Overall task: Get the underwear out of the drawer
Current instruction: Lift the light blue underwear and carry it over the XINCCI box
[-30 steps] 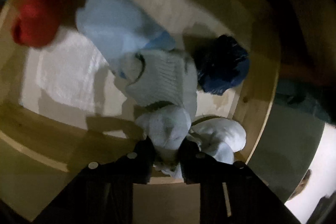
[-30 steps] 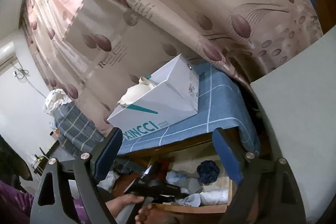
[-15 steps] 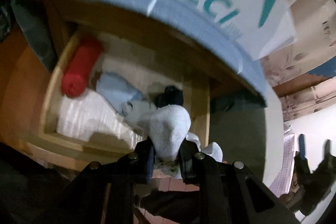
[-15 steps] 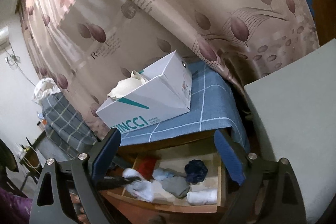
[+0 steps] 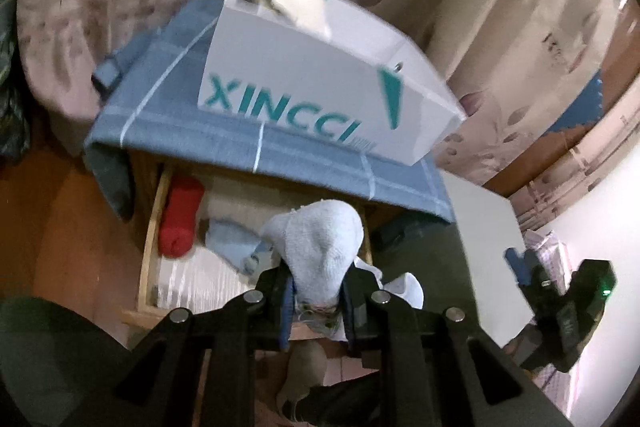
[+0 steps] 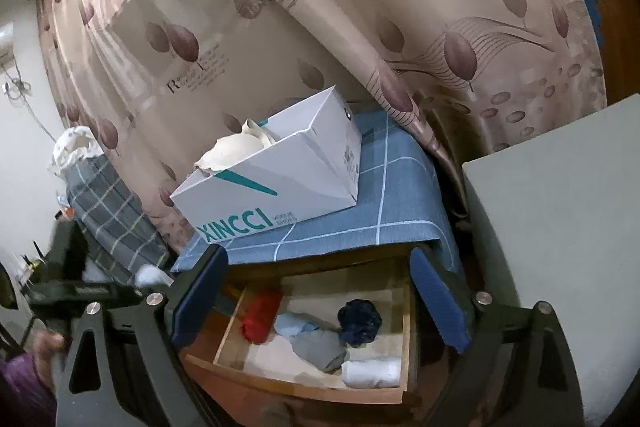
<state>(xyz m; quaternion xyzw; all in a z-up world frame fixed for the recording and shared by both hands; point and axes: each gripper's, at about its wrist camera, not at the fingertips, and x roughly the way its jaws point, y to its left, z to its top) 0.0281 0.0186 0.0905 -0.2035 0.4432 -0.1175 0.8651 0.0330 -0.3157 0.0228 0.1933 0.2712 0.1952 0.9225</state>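
A: Above the open drawer (image 5: 149, 243), the left gripper (image 5: 318, 297) has its fingers (image 5: 280, 291) clenched on a rolled white underwear (image 5: 324, 247), held up clear of the drawer.

B: Right side?

A: Right gripper (image 6: 316, 295) has been spreading its blue fingers (image 6: 438, 299) and they stand wide, nothing between them. It looks down at the drawer (image 6: 405, 339) from beside the grey bed (image 6: 560, 227).

B: What's left inside?

A: Red roll (image 6: 260, 315) at the left, light blue piece (image 6: 294, 325) next to it, grey piece (image 6: 320, 349) in the middle, dark navy bundle (image 6: 360, 321) toward the back right, white roll (image 6: 372, 371) at the front right.

B: On top?

A: White box (image 6: 280, 187) marked XINCCI sits on a blue checked cloth (image 6: 392, 211) over the table, curtain (image 6: 360, 27) behind.
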